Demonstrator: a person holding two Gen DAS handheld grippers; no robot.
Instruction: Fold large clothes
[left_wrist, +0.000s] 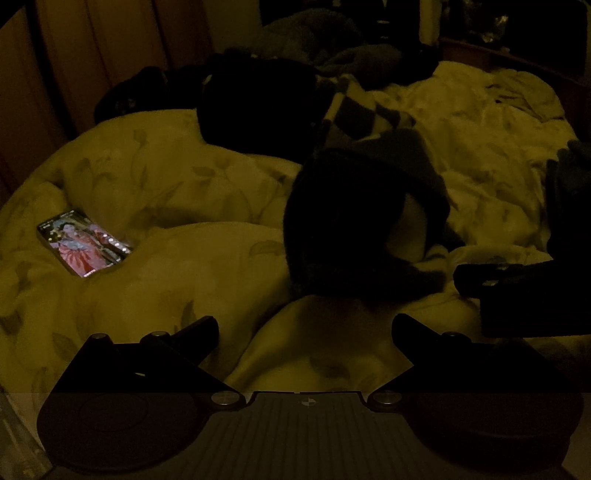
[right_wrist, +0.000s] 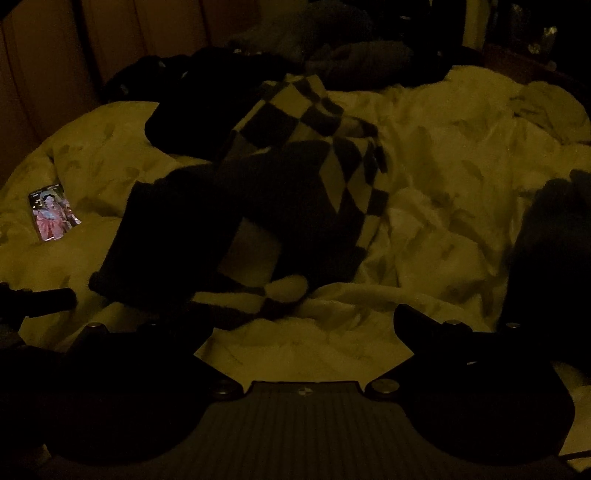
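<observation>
While dim yellowish light leaves much in shadow, shows a crumpled dark-and-pale checkered knit garment (right_wrist: 295, 184) lying heaped across the middle of a pale leaf-patterned quilt (right_wrist: 443, 166) covering a bed, its dark sleeve-like part (left_wrist: 351, 229) reaching toward the near edge. Holds the left gripper (left_wrist: 304, 326) just short of that dark fold, fingers spread wide with only quilt between them, gripping nothing. Hovers the right gripper (right_wrist: 304, 321) likewise over the near edge of the quilt, fingers parted and empty, with the garment's near hem just ahead of the left finger (right_wrist: 177, 328); cannot tell whether that finger touches the cloth. Catches the right gripper's dark body (left_wrist: 517, 288) at the right edge of the left wrist view, near the fold. Leaves a lit smartphone with a pink picture on its screen (left_wrist: 83, 243) face up near the left edge of the quilt, well apart from the garment. Piles more dark clothes (left_wrist: 258, 103) along the far edge of the bed, details too dark to make out.
</observation>
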